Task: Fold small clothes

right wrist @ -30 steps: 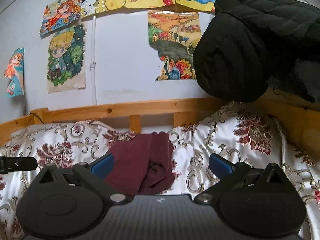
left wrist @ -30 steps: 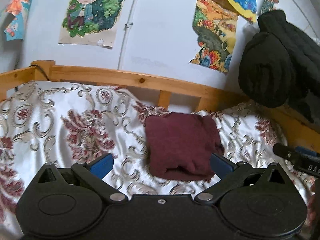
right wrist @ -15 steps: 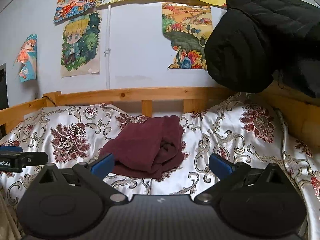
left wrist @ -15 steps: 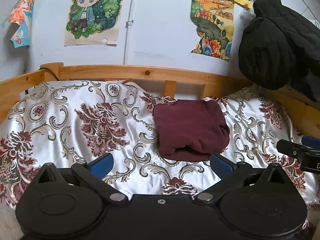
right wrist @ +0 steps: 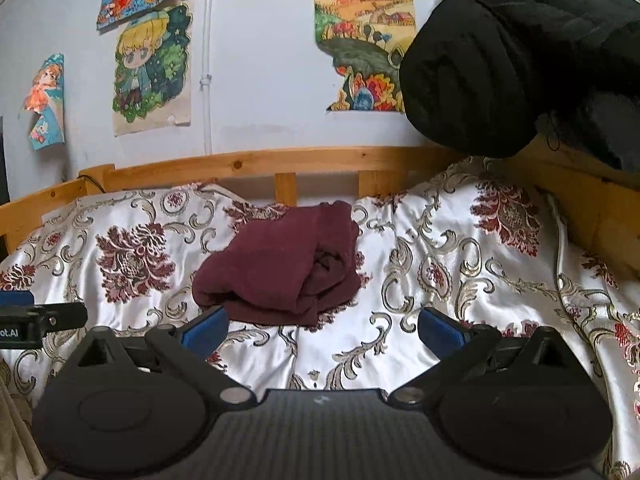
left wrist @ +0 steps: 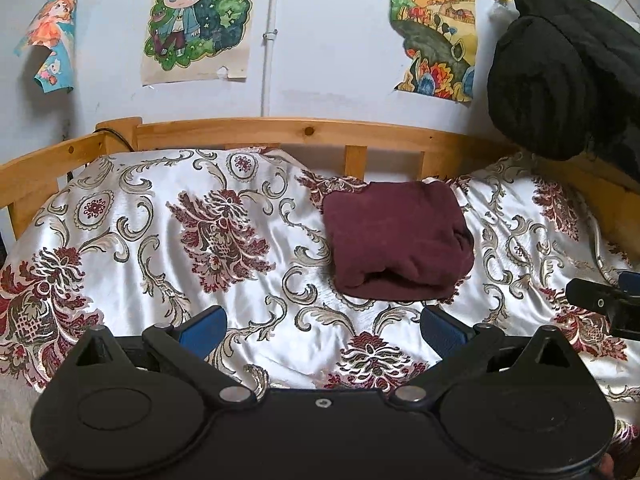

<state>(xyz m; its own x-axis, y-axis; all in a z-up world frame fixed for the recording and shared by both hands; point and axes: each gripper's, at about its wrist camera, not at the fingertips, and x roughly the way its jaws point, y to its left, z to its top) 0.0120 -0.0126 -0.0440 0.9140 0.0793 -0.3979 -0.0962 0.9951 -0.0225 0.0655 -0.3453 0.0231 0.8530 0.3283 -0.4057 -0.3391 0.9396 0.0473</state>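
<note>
A folded maroon garment (left wrist: 396, 240) lies on the floral satin bedcover (left wrist: 200, 240) near the wooden headboard. It also shows in the right wrist view (right wrist: 280, 264), with layered folds on its right side. My left gripper (left wrist: 320, 330) is open and empty, held back from the garment near the front of the bed. My right gripper (right wrist: 320, 330) is open and empty, also short of the garment. The right gripper's tip shows at the right edge of the left wrist view (left wrist: 600, 304); the left gripper's tip shows at the left edge of the right wrist view (right wrist: 40, 320).
A wooden bed rail (left wrist: 280, 132) runs along the back and sides. A black padded jacket (left wrist: 560, 72) hangs at the right over the rail (right wrist: 520, 60). Cartoon posters (left wrist: 196, 20) hang on the wall. The bedcover is wrinkled at the right (right wrist: 500, 272).
Both grippers have pulled back and risen from the garment, so more of the bed shows. The garment lies still. Both grippers stay open.
</note>
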